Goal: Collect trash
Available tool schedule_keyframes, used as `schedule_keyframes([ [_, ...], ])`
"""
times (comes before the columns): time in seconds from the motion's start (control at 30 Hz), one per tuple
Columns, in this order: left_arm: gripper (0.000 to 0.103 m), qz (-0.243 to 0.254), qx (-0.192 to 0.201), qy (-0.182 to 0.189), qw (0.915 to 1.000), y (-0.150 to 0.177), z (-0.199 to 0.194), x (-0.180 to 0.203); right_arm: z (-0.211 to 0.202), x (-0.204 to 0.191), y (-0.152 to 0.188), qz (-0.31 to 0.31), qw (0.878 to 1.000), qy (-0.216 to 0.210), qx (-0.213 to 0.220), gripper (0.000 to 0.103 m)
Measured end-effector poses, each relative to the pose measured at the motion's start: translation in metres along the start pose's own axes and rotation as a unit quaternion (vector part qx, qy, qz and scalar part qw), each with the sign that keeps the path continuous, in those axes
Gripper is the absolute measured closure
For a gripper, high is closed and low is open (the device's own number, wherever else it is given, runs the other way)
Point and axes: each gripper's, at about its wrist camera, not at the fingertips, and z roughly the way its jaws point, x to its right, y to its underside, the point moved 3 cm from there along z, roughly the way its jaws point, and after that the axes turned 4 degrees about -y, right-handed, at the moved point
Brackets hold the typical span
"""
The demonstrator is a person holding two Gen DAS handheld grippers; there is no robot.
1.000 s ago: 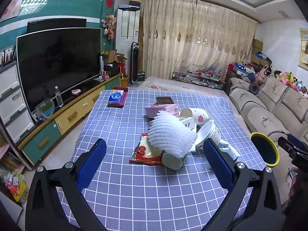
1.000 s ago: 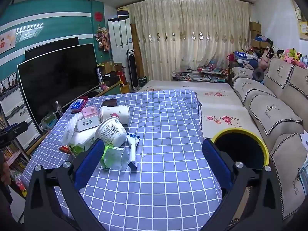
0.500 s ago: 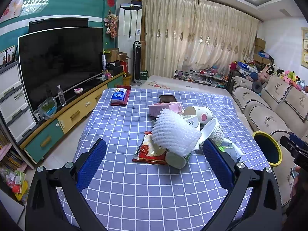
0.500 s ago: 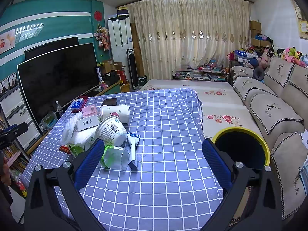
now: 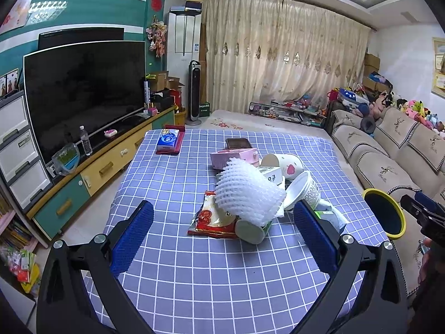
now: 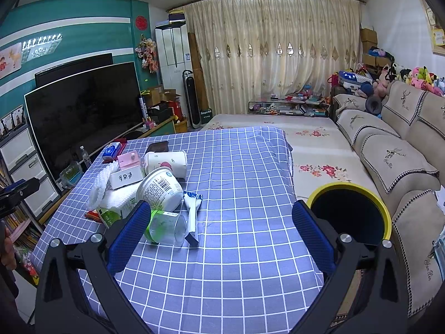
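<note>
From the left wrist camera, we saw our left gripper (image 5: 224, 224) spread wide and empty above the checked tablecloth (image 5: 172, 183). Just beyond its tips lay the trash pile: a white foam fruit net (image 5: 249, 194) on top of a red snack wrapper (image 5: 211, 218) and a tipped paper cup (image 5: 251, 229), with a white tub (image 5: 304, 190) behind. The yellow-rimmed bin (image 5: 385, 215) stood past the table's right edge. We judged that collecting had not begun; the next move called for closing on the foam net, soft and easily crushed.

From the right wrist camera, our right gripper (image 6: 221, 229) was likewise spread wide and held nothing. This view showed what the left could not: a clear plastic cup (image 6: 167, 226) on its side beside a blue-and-white sachet (image 6: 192, 204), and the bin (image 6: 349, 214) open-mouthed and near. The foam net was mostly hidden here.
</note>
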Motion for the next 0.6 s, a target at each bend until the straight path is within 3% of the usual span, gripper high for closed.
schedule_keyframes([
  [0.6,0.004,0.000,-0.003,0.002,1.0000,0.0012,0.0015,0.0008,0.0098,-0.0022,0.0047,0.005,1.000,0.000,-0.004,0.006],
])
